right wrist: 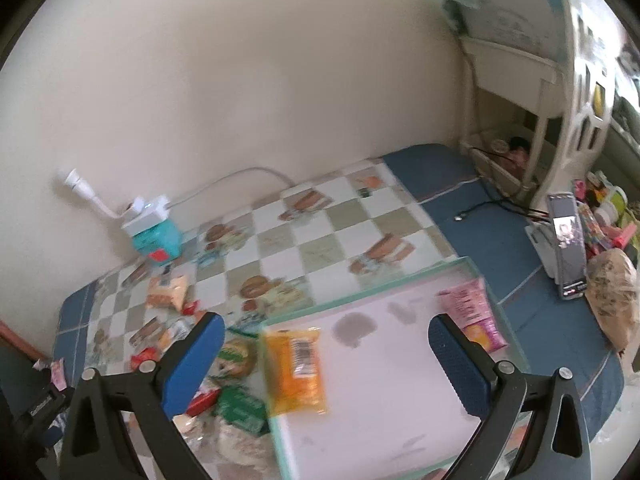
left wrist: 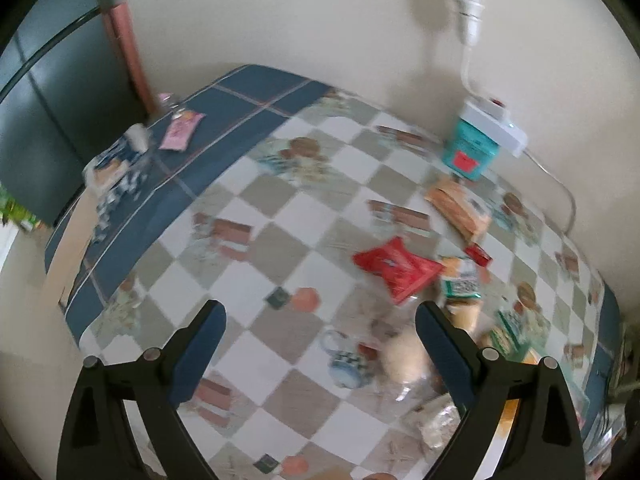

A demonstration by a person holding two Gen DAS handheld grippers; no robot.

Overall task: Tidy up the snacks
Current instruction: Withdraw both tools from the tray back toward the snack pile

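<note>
My left gripper (left wrist: 318, 344) is open and empty above the checkered tablecloth. A red snack packet (left wrist: 396, 266) lies ahead of it to the right, with green-and-white packets (left wrist: 462, 278) and an orange packet (left wrist: 460, 206) nearby. My right gripper (right wrist: 326, 354) is open and empty above a white tray with a teal rim (right wrist: 400, 380). An orange snack packet (right wrist: 296, 368) lies at the tray's left edge and a pink packet (right wrist: 472, 312) at its far right corner. More snacks (right wrist: 236, 360) are piled left of the tray.
A teal box (left wrist: 472, 150) with a white power adapter (left wrist: 494, 120) stands by the wall. A pink packet (left wrist: 182, 130) lies at the table's far left. A phone on a stand (right wrist: 568, 240) and a bag (right wrist: 612, 296) sit right of the tray. A white shelf (right wrist: 520, 80) stands behind.
</note>
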